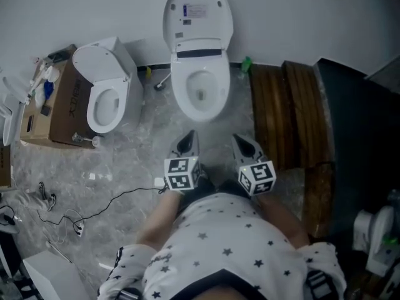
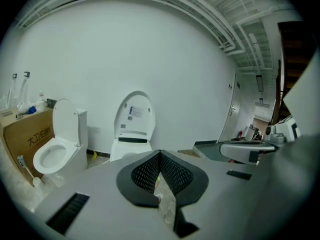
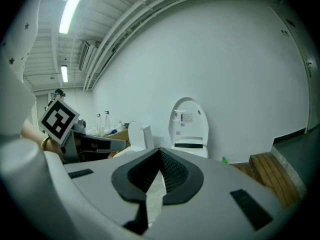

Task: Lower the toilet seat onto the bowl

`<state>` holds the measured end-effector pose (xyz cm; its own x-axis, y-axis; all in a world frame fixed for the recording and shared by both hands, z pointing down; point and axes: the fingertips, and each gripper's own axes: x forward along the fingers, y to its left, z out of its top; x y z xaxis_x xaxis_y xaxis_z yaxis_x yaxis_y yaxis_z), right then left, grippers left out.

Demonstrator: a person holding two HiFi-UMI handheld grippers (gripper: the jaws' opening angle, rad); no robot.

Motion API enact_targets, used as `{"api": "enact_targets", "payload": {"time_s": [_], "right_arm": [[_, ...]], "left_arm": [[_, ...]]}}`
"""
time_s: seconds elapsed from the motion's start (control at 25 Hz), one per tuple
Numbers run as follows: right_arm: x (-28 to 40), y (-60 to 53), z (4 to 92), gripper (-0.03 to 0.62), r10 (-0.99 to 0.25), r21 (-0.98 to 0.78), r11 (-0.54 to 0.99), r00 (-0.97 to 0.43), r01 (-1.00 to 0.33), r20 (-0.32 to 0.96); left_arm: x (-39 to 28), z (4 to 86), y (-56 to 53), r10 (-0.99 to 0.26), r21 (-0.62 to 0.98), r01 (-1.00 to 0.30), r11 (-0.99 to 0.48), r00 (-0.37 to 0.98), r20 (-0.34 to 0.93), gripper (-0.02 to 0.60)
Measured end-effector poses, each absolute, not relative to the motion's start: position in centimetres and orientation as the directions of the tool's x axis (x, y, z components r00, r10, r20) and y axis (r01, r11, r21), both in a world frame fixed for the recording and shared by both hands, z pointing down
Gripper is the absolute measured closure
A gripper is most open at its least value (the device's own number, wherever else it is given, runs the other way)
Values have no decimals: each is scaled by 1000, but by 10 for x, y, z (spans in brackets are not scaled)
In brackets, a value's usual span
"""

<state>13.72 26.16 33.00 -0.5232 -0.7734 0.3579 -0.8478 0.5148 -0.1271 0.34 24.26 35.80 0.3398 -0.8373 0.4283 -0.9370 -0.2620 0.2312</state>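
A white toilet stands against the far wall, its lid and seat raised upright above the open bowl. It appears straight ahead in the left gripper view and in the right gripper view. My left gripper and right gripper hover side by side over the floor, a short way in front of the bowl and apart from it. In their own views the left gripper and right gripper are both shut, with nothing between the pads.
A second white toilet stands to the left, beside a cardboard box with bottles. Wooden slats lie to the right, next to a dark step. A small green bottle sits by the wall. Cables trail across the marble floor.
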Motion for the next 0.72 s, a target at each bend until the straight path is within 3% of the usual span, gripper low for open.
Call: {"api": "enact_targets", "payload": {"time_s": [0.72], "right_arm": [[190, 379, 323, 588, -758, -164, 526, -547, -835, 356]], "left_arm": [[44, 342, 350, -847, 292, -930, -223, 333, 414, 581]]}}
